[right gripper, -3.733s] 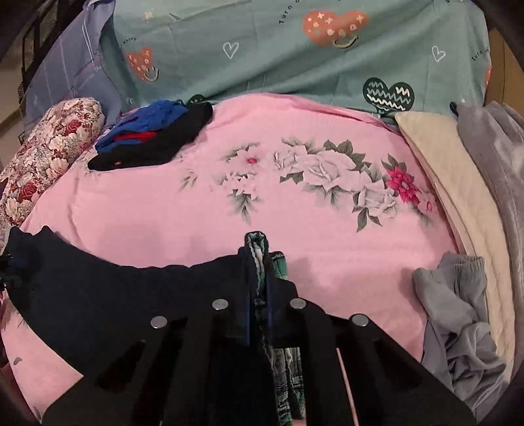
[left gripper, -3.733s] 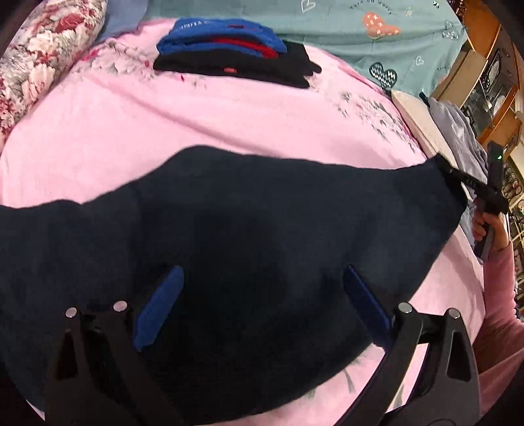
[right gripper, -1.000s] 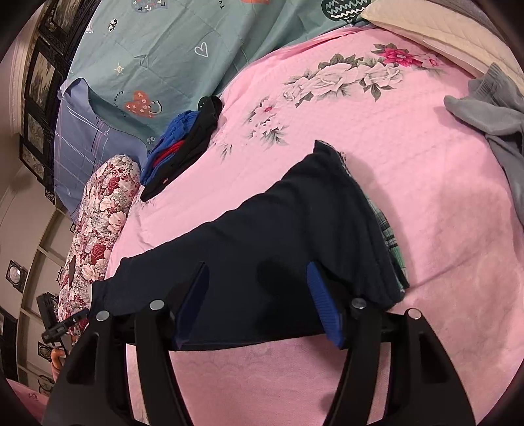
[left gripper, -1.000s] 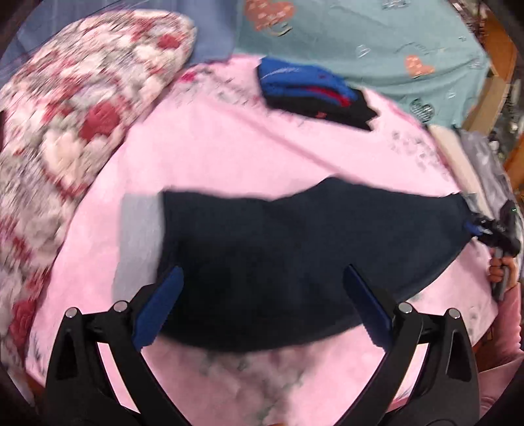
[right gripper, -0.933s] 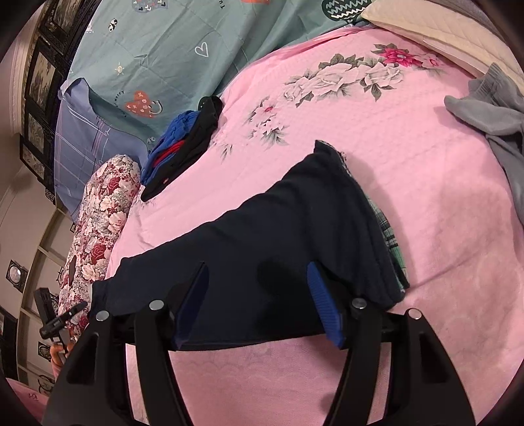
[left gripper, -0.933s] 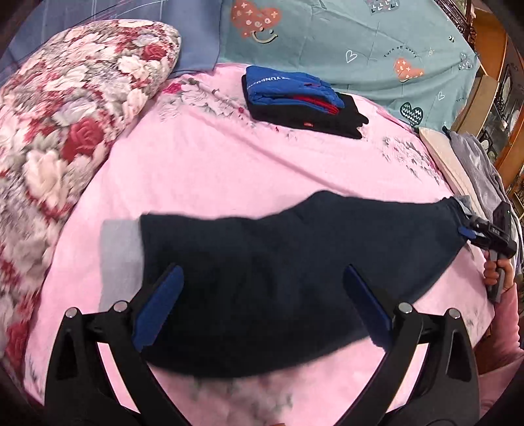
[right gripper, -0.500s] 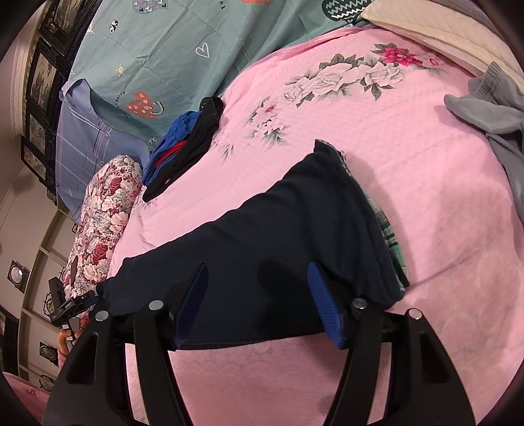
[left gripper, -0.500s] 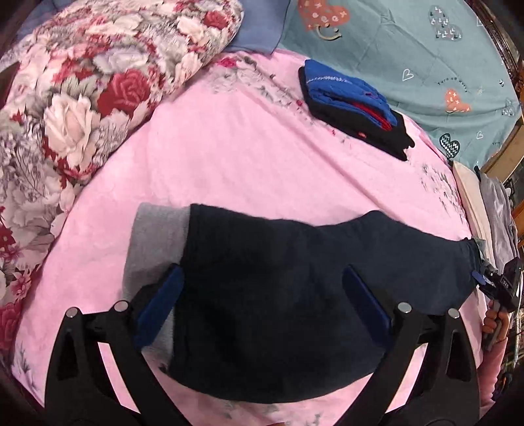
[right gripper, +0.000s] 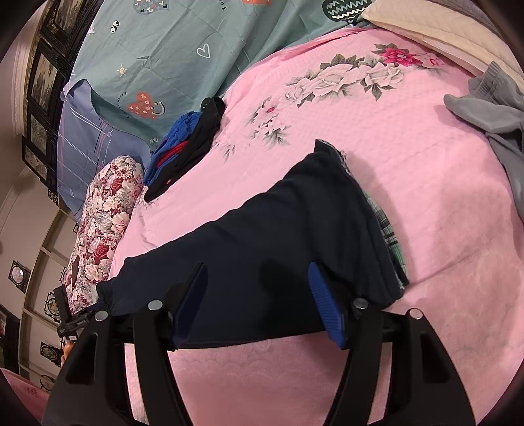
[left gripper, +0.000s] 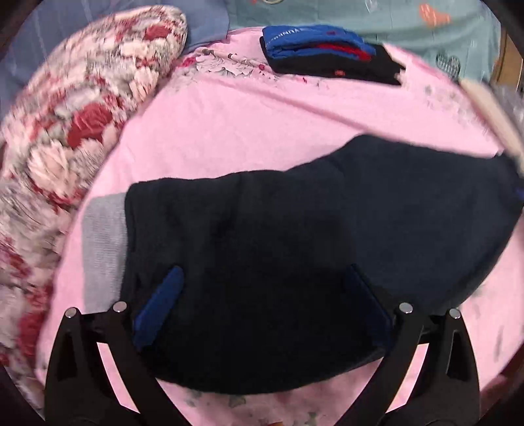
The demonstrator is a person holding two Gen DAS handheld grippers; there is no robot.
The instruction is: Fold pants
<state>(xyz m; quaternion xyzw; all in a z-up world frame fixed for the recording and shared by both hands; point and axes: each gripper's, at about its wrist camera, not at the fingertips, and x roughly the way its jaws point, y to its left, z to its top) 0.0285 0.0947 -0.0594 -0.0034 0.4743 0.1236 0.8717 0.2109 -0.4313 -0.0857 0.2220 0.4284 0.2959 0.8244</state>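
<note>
Dark navy pants (left gripper: 294,236) lie flat on the pink bedspread (left gripper: 229,114), folded lengthwise, with a grey cuff (left gripper: 103,239) at their left end. My left gripper (left gripper: 262,304) is open and empty, hovering over the cuff end. In the right wrist view the pants (right gripper: 268,236) stretch from the waist, with plaid lining (right gripper: 389,236) showing, down to the left. My right gripper (right gripper: 258,301) is open and empty above the waist end. The left gripper (right gripper: 73,322) shows small at the far cuff end.
A stack of folded blue, red and black clothes (left gripper: 327,52) sits at the back. A floral bolster pillow (left gripper: 75,131) lies along the left. Grey garments (right gripper: 491,108) and a cream quilt (right gripper: 435,26) lie at the right. A teal heart-print sheet (right gripper: 196,42) is behind.
The right gripper has let go of the waist and is open. The left gripper has swung toward the cuff end and come lower and closer to the pants. The pants lie still.
</note>
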